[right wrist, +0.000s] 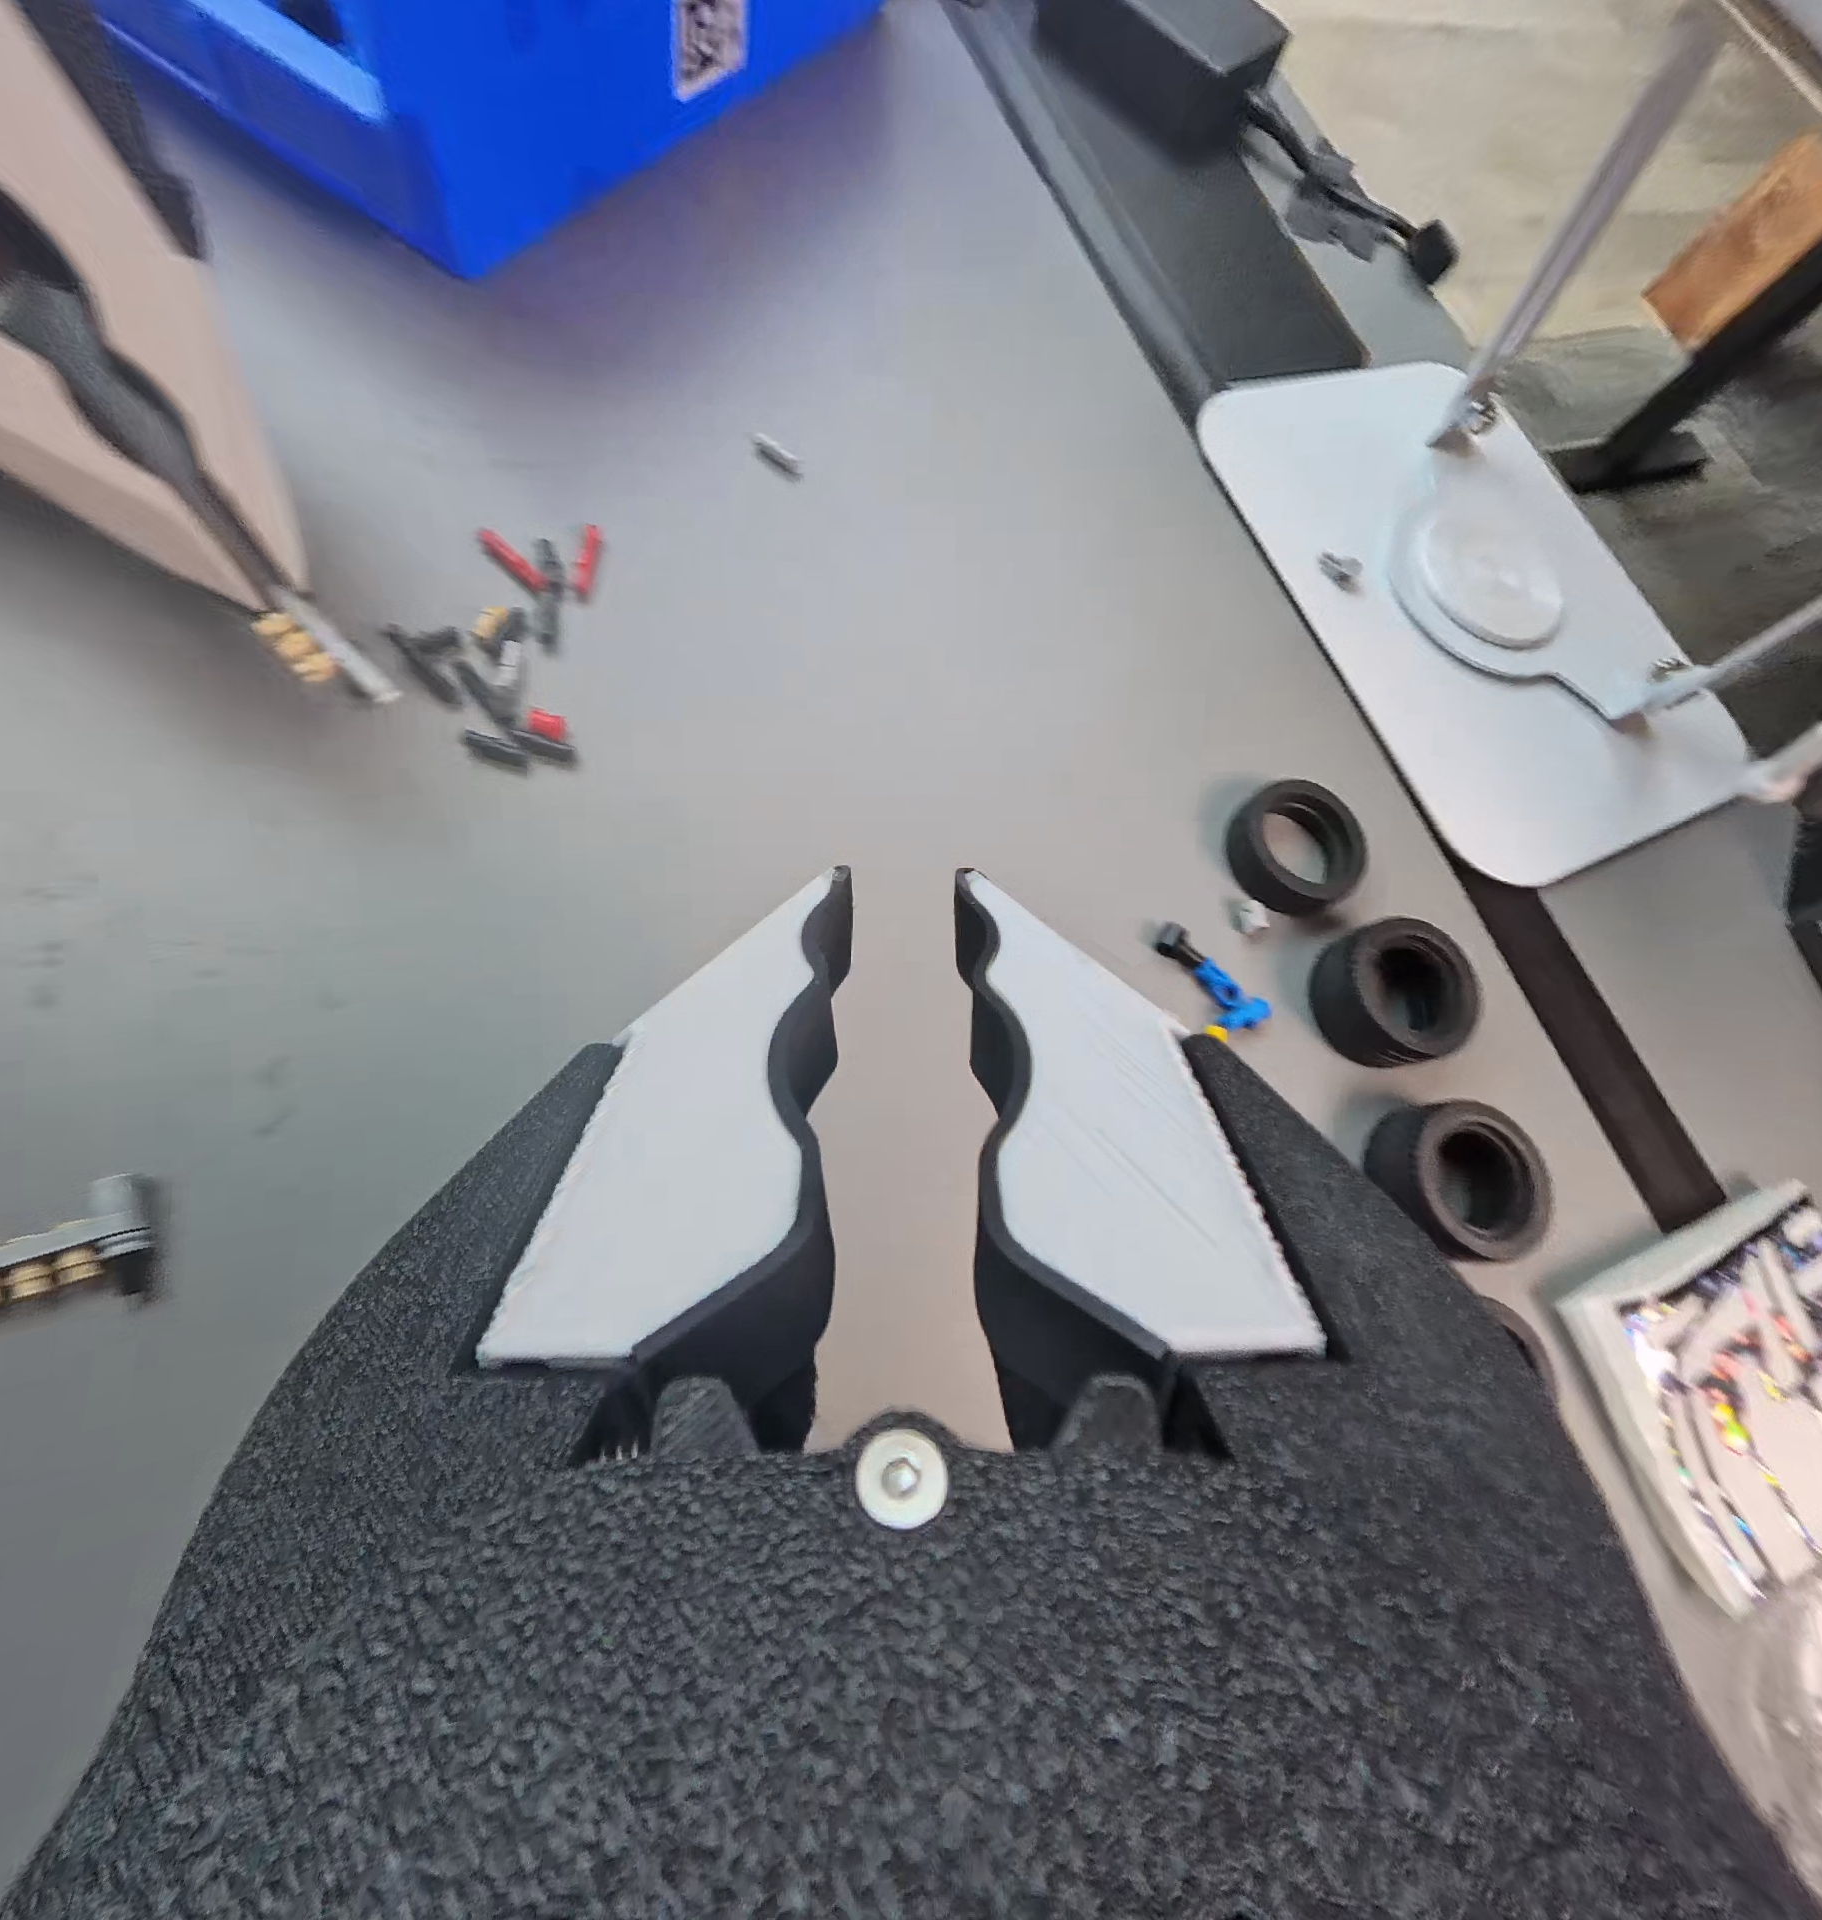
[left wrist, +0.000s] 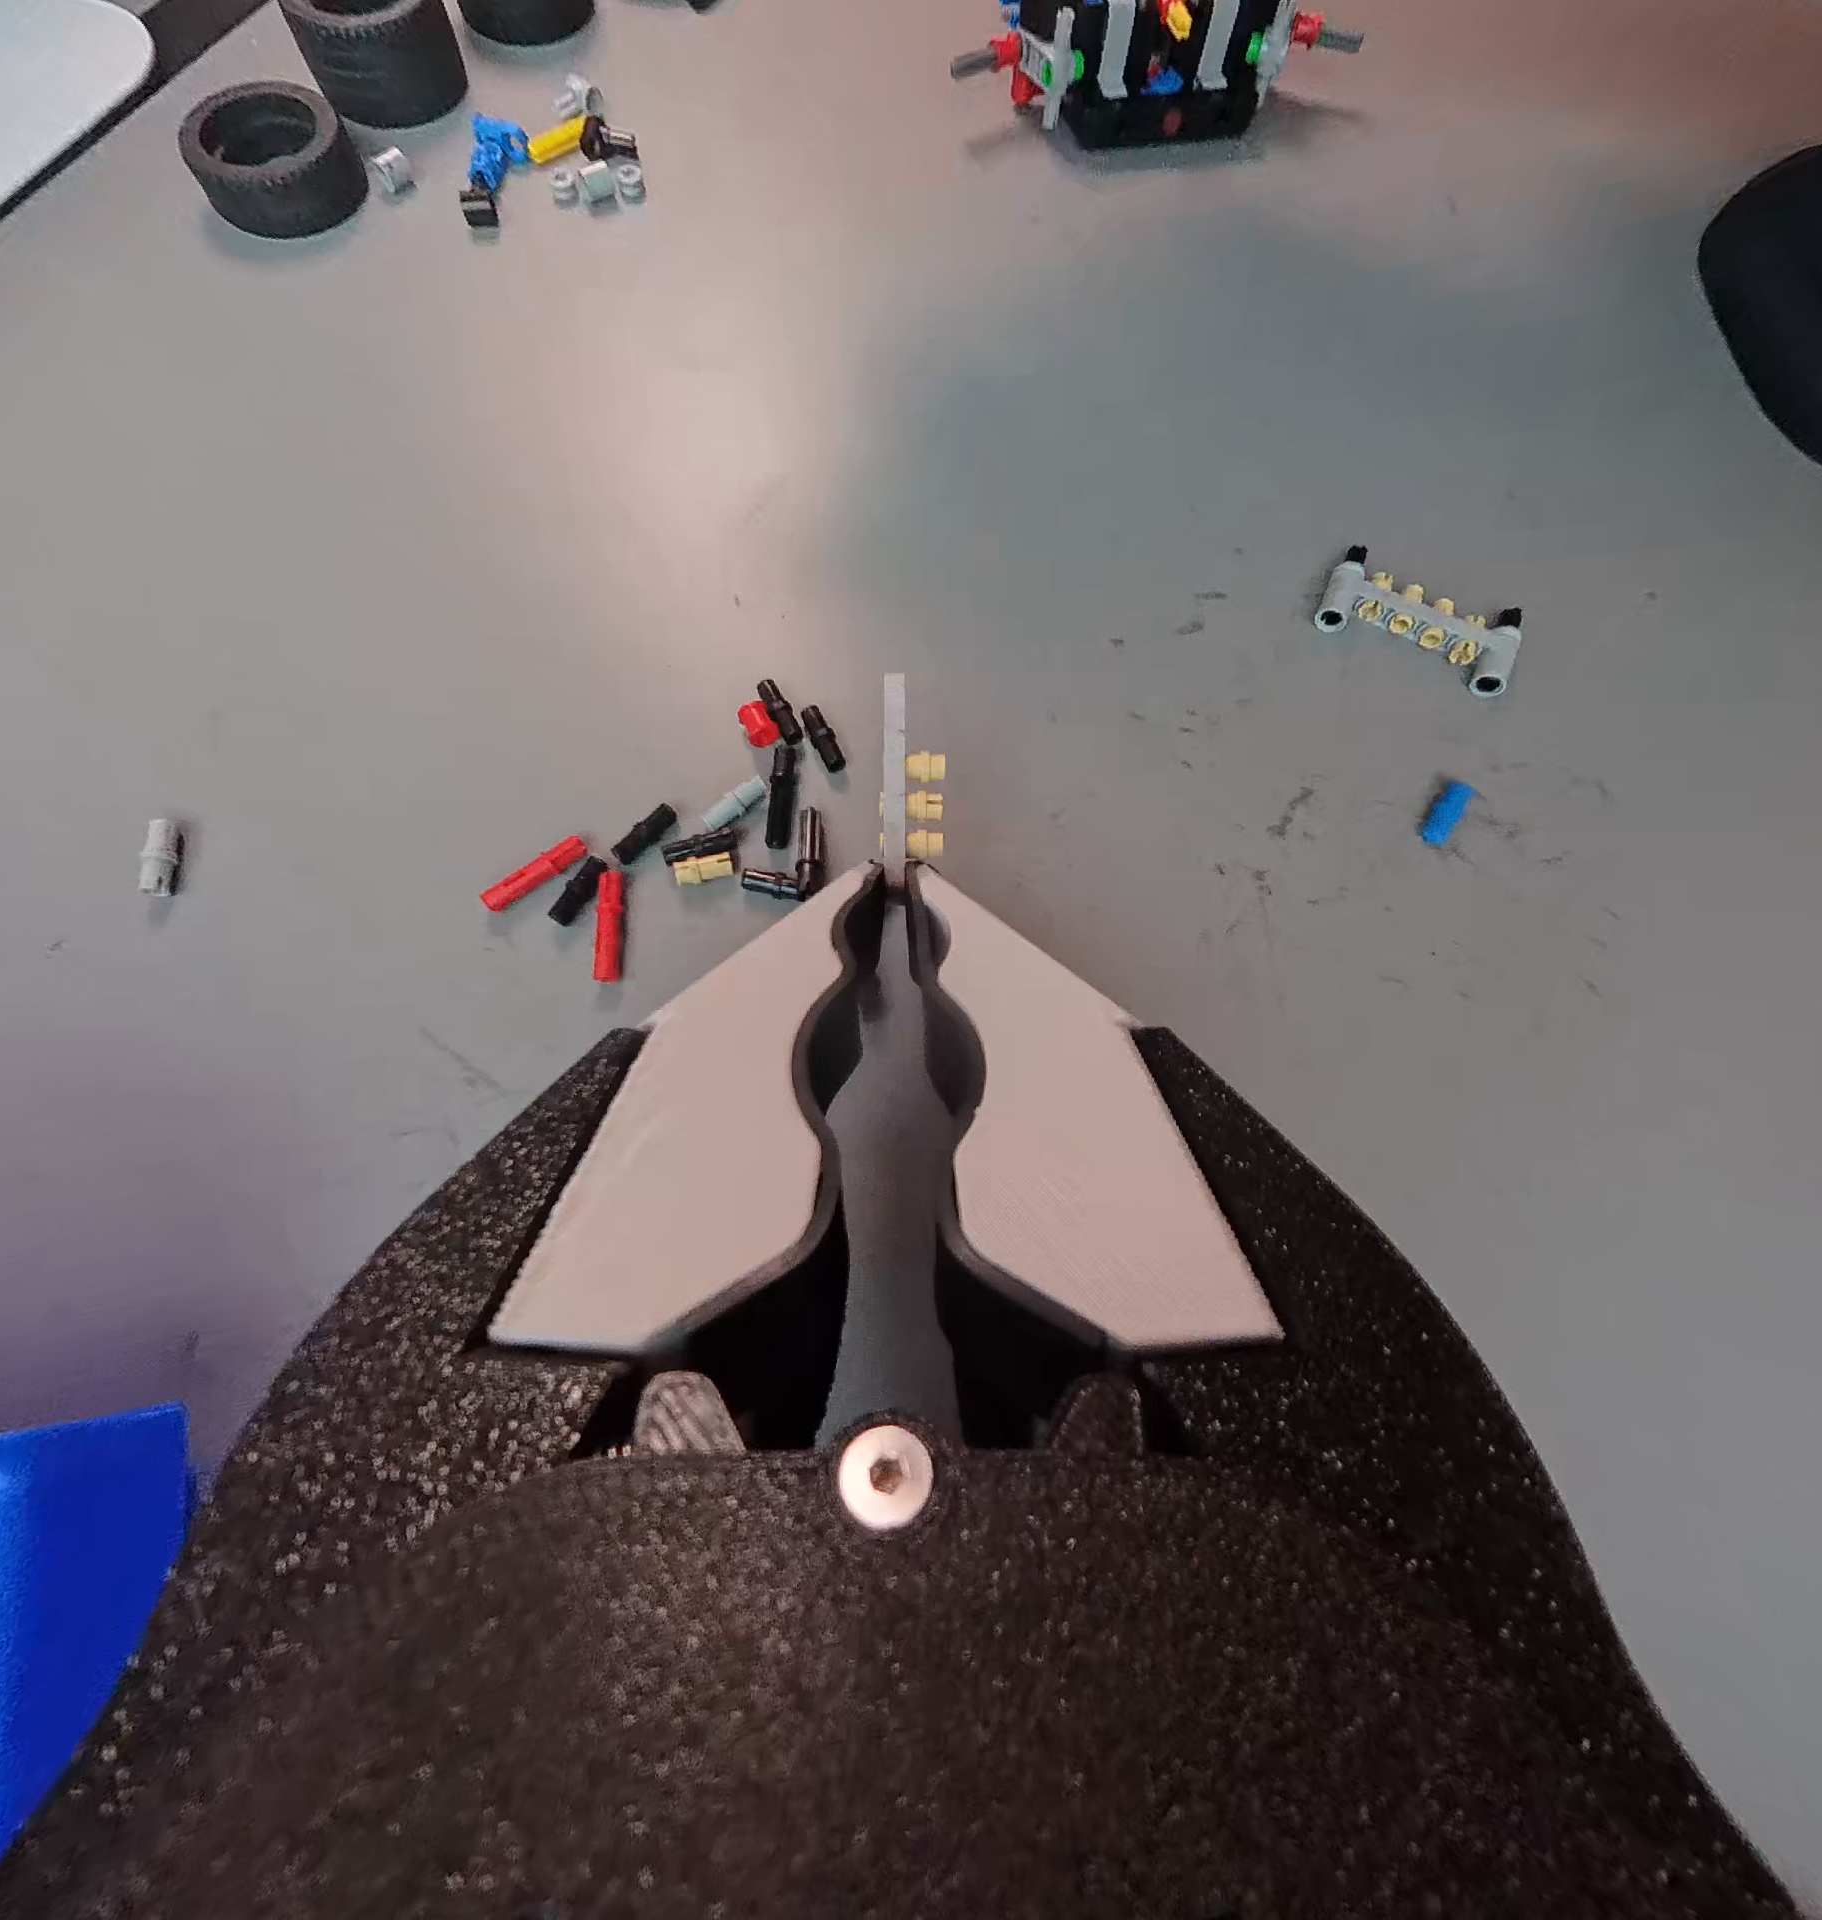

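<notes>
Grey tabletop is filling both views, scuffed in places and scattered with small building-toy parts. Over it the left gripper is pinching one end of a thin grey beam, its fingers closed down to the width of that strip, and the beam is sticking out past the tips with three tan pegs poking from its right side. Only the very end seems to be caught, so I judge the beam could pivot or slip out if it is knocked or pressed sideways, and it could sweep into the loose pile of black, red and tan pins lying just beside it on the left. In the right wrist view the right gripper is hanging above bare table with its fingers parted by a moderate gap and nothing between them. A second grey beam with tan pegs is lying well apart to the right, with a lone blue pin near it and a single grey pin off to the left. Farther back are sitting black tyres, another small heap of coloured pins and a half-built block model. A blue bin is standing at the table's far side in the right wrist view, and a white stand base is resting by the edge beside the tyres.
</notes>
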Motion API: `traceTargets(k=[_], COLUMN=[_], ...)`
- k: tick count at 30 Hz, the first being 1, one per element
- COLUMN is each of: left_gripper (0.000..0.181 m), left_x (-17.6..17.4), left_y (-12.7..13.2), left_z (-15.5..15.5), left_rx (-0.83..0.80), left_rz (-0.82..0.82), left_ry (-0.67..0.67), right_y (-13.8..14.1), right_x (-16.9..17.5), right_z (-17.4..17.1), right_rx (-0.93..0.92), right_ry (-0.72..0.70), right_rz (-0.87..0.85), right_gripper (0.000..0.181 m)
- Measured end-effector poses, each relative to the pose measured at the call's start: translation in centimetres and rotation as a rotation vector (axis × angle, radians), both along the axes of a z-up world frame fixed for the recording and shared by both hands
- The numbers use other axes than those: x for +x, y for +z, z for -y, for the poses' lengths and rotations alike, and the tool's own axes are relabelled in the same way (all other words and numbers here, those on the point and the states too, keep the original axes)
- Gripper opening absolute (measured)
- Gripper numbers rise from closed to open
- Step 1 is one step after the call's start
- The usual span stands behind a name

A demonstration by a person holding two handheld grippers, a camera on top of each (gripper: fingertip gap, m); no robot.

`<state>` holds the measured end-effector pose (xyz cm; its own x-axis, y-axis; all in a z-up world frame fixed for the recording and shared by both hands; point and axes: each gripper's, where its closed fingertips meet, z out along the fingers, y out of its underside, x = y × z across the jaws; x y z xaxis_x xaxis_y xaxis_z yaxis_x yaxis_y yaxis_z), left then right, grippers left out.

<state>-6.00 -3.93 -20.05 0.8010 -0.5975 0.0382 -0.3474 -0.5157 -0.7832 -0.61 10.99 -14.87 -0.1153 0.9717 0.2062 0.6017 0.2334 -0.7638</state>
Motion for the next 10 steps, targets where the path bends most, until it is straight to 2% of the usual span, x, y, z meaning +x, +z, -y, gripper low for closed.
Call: traceTargets(k=[1, 7, 10], left_gripper=[0.003, 0.003, 0.003], left_x=[-0.1, 1.7, 1.9], left_y=[0.4, 3.5, 3.6], left_z=[0.0, 0.2, 0.1], left_rx=[0.014, 0.122, 0.136], left_rz=[0.013, 0.147, 0.141], left_ry=[0.002, -0.069, -0.067], right_y=[0.1, 1.2, 1.0], right_x=[0.1, 0.8, 2.0], right_z=[1.9, 11.5, 16.3], right_rx=[-0.028, -0.213, -0.261], right_ry=[0.048, 0.246, 0.38], right_rz=[-0.015, -0.139, -0.107], right_gripper=[0.019, 0.018, 0.013])
